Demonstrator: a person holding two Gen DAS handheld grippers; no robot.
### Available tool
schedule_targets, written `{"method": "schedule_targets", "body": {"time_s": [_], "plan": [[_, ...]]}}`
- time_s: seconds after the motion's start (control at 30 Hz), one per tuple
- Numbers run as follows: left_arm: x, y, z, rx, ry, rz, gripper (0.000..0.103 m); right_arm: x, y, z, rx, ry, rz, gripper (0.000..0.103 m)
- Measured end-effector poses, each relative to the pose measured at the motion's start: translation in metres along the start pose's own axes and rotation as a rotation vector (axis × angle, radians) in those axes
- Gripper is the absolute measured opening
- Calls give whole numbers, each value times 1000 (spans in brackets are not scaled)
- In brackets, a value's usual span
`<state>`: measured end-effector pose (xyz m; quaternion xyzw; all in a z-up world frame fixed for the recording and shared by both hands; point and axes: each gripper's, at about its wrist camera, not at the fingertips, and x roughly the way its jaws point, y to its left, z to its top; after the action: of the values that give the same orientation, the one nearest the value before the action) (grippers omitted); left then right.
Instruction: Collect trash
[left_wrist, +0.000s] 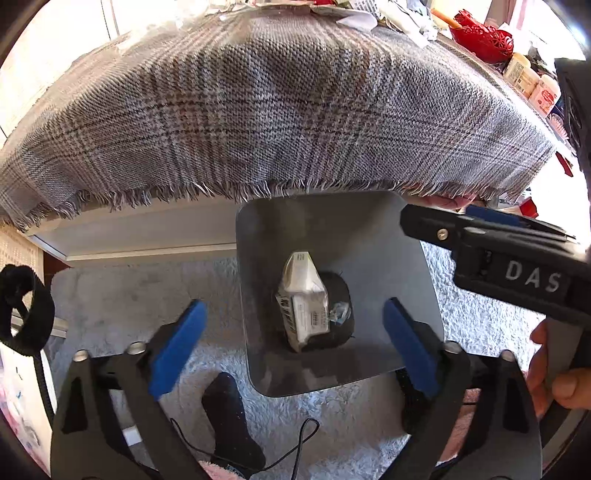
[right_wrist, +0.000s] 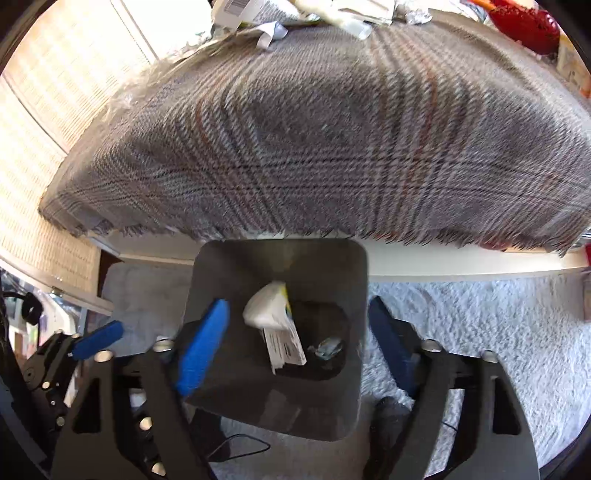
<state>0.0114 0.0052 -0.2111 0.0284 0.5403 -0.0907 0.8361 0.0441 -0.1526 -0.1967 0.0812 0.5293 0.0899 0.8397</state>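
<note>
A grey square trash bin (left_wrist: 388, 236) stands on the rug below the table edge. A white printed carton (left_wrist: 304, 295) and a small clear wrapper (left_wrist: 340, 312) lie inside it. My left gripper (left_wrist: 291, 339) is open and empty above the bin. The right wrist view shows the bin (right_wrist: 229, 266), a white carton or paper (right_wrist: 273, 314) inside or dropping in, and the wrapper (right_wrist: 328, 347). My right gripper (right_wrist: 295, 343) is open and empty over the bin. It also shows in the left wrist view (left_wrist: 517, 258) at right.
A grey plaid cloth (left_wrist: 277, 110) with a fringed edge covers the table. More paper trash (right_wrist: 332, 11) lies at the far side. A red bowl (left_wrist: 484, 37) and bottles (left_wrist: 532, 81) stand at the right. A pale shaggy rug (right_wrist: 480, 332) covers the floor.
</note>
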Motion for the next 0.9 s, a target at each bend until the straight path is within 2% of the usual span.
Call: {"method": "schedule_targets", "body": {"time_s": [0.03, 0.07, 0.37, 0.47, 0.57, 0.67, 0.9], "plan": [[-2, 0, 0, 3, -2, 1, 95, -2, -1, 1, -2, -6, -9, 99], [-4, 1, 0, 4, -3, 0, 95, -5, -3, 3, -4, -13, -18, 100], [-39, 16, 15, -34, -57, 8, 95, -42, -19, 28, 20, -79, 1, 100], [-59, 22, 30, -32, -90, 29, 95, -59, -17, 46, -2, -109, 5, 100], [-78, 36, 48, -56, -132, 42, 95, -76, -15, 66, -34, -154, -27, 100], [-98, 46, 73, -59, -179, 87, 95, -88, -16, 87, -45, -185, -47, 100], [-107, 69, 129, -63, -236, 143, 95, -89, -26, 133, -30, -227, -55, 100]]}}
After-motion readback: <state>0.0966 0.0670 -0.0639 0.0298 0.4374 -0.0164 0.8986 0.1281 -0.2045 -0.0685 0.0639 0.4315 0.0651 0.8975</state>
